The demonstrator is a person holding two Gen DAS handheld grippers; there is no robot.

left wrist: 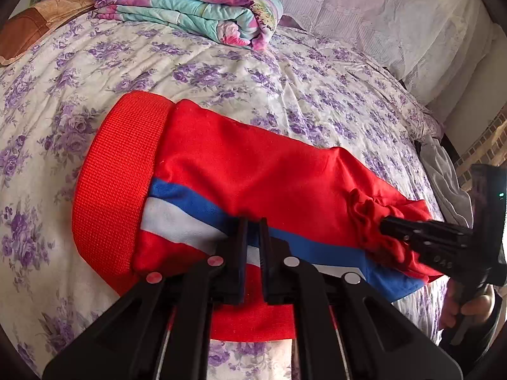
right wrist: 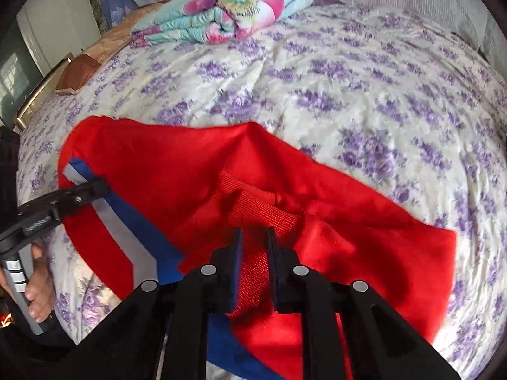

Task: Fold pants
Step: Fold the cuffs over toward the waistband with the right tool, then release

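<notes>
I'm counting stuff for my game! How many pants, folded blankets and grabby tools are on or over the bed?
Pants, red with a blue and white stripe: 1
Folded flowery blankets: 1
Tools: 2, the left tool and the right tool, each pinching the pants
Total: 4

Pants (left wrist: 240, 171): smooth red cloth w/ faint sheen, blue/white stripe; waistband (left wrist: 120, 183) coarse ribbed knit. My left gripper (left wrist: 253, 247) & right gripper (right wrist: 255, 253): matt black plastic, dull metal rivets. Under pants, bedsheet (left wrist: 221, 72): thin crinkled matt cotton. Beyond pants, quilt (left wrist: 196, 6): soft puffy cloth.
</notes>
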